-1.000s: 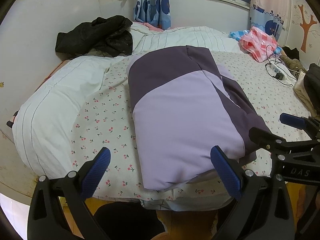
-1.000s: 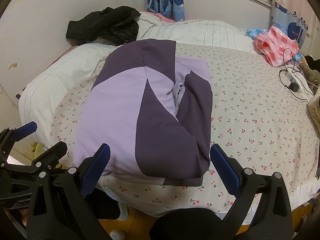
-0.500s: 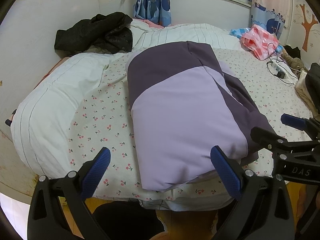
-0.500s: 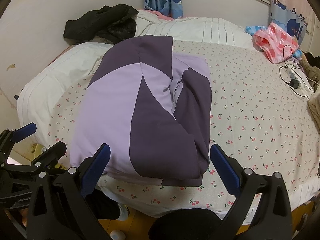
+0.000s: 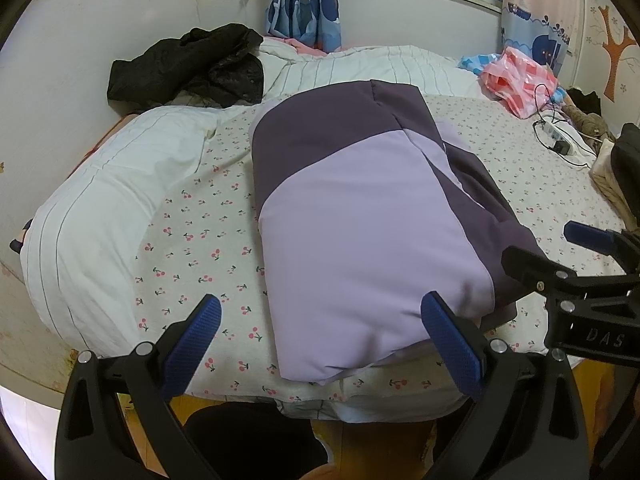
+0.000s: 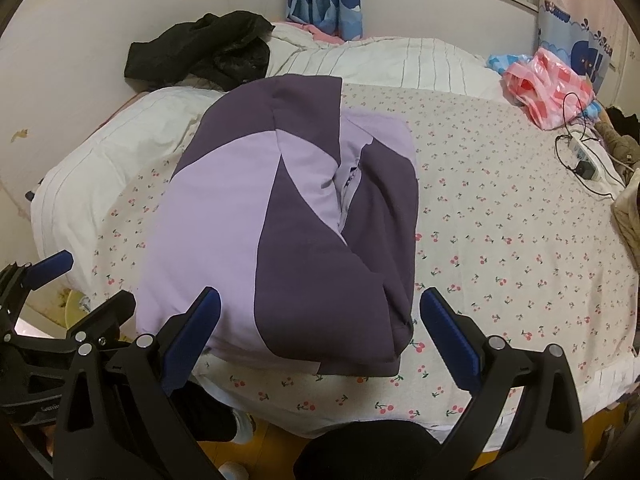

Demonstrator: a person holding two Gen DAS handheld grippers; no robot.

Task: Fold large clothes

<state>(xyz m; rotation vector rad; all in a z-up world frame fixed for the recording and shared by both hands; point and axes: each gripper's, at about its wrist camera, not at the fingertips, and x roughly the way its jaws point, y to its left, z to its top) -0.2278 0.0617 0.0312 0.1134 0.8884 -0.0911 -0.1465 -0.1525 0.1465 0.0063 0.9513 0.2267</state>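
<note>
Cherry-print bed, left to right: left claw spread and empty, folded purple jacket at the near edge, right claw spread too. Padded, soft, likely slippery; best pinched at the near hem corners.

Both views have edged nearer the folded jacket.

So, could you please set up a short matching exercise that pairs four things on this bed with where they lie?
Things:
1. purple jacket
2. black coat
3. pink bag
4. power strip

Places:
A. far left, by the wall
B. folded, at the near edge
C. right side, with a plug in it
D. far right, under the curtain

Pairs: 1-B, 2-A, 3-D, 4-C
</note>
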